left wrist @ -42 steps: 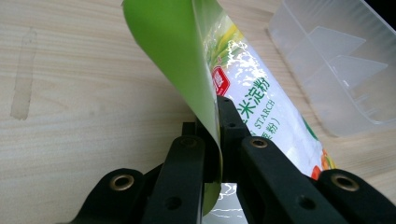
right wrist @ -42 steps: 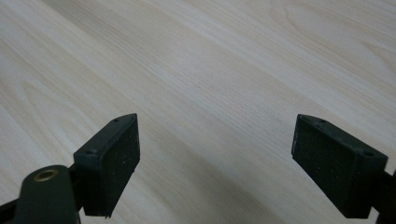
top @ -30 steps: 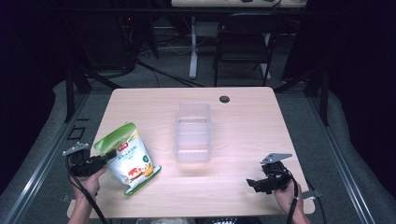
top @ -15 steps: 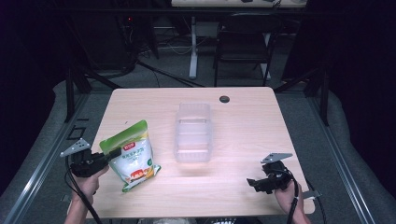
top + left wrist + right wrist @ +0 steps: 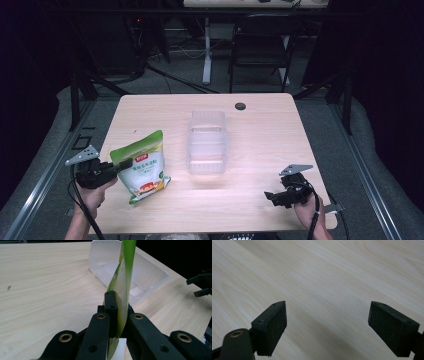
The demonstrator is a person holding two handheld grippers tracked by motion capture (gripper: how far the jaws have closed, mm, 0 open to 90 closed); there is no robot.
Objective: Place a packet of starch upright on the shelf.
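The print on the green-and-white pouch [image 5: 141, 167] is too small to read.

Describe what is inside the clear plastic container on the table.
The clear plastic container looks empty; its bare ribbed floor shows from above. In the left gripper view, the green snack bag covers part of its interior.

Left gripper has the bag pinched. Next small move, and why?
Probably carry the snack bag right, over the clear container. The left gripper is clamped on its edge, the container is open, and the right gripper sits open, apart.
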